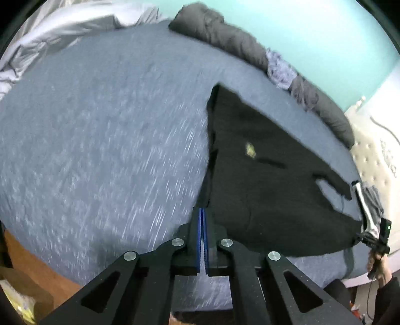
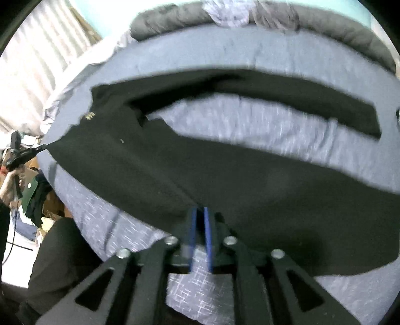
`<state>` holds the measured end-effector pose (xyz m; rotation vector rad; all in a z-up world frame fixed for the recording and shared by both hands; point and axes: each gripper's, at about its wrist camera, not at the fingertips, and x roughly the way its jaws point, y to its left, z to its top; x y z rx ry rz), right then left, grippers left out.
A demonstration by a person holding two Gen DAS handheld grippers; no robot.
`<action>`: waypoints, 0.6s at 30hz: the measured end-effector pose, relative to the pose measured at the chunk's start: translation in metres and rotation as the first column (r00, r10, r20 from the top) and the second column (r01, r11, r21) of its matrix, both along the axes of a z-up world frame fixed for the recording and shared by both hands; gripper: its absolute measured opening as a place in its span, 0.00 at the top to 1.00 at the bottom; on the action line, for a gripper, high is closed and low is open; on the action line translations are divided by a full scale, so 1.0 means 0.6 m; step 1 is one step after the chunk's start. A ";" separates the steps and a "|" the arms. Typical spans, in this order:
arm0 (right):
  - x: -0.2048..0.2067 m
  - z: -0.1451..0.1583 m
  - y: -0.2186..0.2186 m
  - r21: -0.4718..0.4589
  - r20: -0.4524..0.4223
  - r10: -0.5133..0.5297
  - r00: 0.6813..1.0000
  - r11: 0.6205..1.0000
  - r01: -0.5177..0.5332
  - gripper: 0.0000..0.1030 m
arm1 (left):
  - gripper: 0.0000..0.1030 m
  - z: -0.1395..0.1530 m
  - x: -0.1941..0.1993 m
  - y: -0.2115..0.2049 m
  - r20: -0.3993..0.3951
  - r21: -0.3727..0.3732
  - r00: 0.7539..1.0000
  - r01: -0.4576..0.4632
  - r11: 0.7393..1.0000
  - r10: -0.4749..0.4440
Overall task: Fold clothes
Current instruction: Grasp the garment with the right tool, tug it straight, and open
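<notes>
A black long-sleeved top (image 1: 262, 175) with a small yellow logo (image 1: 250, 149) lies spread on the blue-grey bed (image 1: 100, 150). My left gripper (image 1: 203, 212) is shut, its blue pads pressed together on a corner of the top's hem. In the right wrist view the top (image 2: 150, 162) stretches across the bed (image 2: 225, 120), one sleeve (image 2: 300, 97) lying along the far side. My right gripper (image 2: 200, 212) pinches the hem, dark cloth between its blue pads. The left gripper (image 2: 41, 148) appears at the far left, holding the other hem corner, and the hem runs taut between the two.
A rolled dark grey blanket (image 1: 225, 32) lines the bed's far edge (image 2: 175, 17). Crumpled pale bedding (image 1: 50, 32) lies at one end and a white tufted panel (image 1: 370, 155) at the other. Clutter sits on the floor (image 2: 37, 205) beside the bed. A hand (image 1: 375, 262) shows at lower right.
</notes>
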<state>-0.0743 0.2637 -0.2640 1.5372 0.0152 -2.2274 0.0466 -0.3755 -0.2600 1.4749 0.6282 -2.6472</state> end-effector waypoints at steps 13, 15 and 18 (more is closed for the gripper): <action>0.020 0.043 0.289 -0.075 -0.123 -0.477 0.870 0.879 0.471 0.39 | 0.53 -0.016 -0.022 0.012 -0.015 0.087 0.999 -0.034 0.996 0.035; 0.025 0.031 0.338 -0.091 -0.101 -0.552 0.828 0.834 0.545 0.39 | 0.53 -0.024 -0.026 0.013 0.005 0.082 0.999 -0.051 0.995 0.051; 0.034 0.011 0.395 -0.103 -0.066 -0.632 0.772 0.774 0.625 0.37 | 0.53 -0.038 -0.032 0.016 0.032 0.072 0.998 -0.062 0.995 0.060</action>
